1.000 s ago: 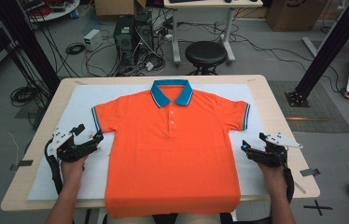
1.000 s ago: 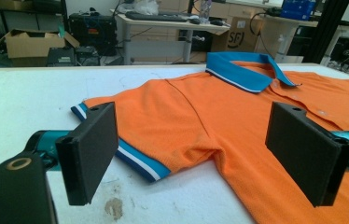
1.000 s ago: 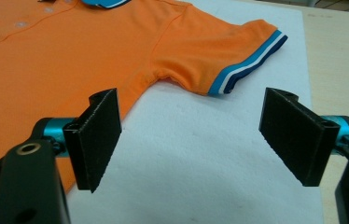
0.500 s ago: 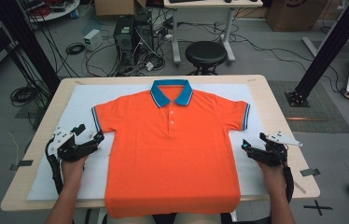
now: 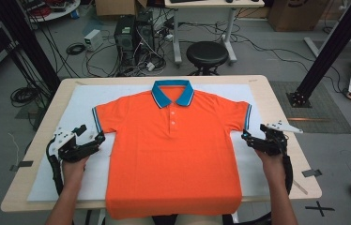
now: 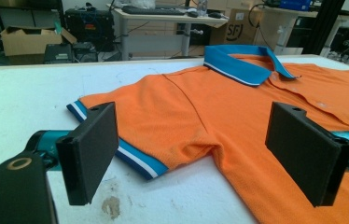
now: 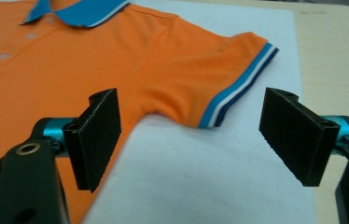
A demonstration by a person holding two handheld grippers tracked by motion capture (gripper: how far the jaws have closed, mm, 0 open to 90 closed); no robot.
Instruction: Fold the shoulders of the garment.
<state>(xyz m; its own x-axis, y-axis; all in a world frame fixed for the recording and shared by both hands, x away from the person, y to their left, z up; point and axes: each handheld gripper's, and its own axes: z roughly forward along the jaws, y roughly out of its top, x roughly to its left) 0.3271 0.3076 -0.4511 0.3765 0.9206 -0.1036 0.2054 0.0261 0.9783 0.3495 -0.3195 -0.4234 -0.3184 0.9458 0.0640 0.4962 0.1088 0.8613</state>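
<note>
Orange polo shirt (image 5: 173, 150) lies flat, front up, on the white sheet (image 5: 84, 98) that covers the table (image 5: 277, 93). Blue collar (image 5: 172, 91) at the far edge, hem hanging just over the near edge. Three buttons down the placket.

Left gripper (image 5: 89, 140) sits over the sheet just beside the shirt's left sleeve, not touching it. Jaws spread wide, nothing between them. In the left gripper view the striped cuff (image 6: 135, 156) and the armpit fold lie in the gap between the pads (image 6: 91, 149), low and ahead of them.

Right gripper (image 5: 253, 139) mirrors it at the other sleeve, just beside the side seam under the cuff. Jaws likewise wide apart and empty. The right gripper view shows the cuff stripe (image 7: 238, 95) between the pads (image 7: 98, 135), with bare sheet directly under the gap.

Change against the earlier frames: almost none. Both hands hold the same stations at the sleeves as a second ago and half a second ago; the left gripper looks a touch closer to the sleeve, but I cannot tell for certain. Jaw spread unchanged. Shirt has not shifted, no new creases.

Stool (image 5: 206, 52) and cables on the floor beyond the table.
</note>
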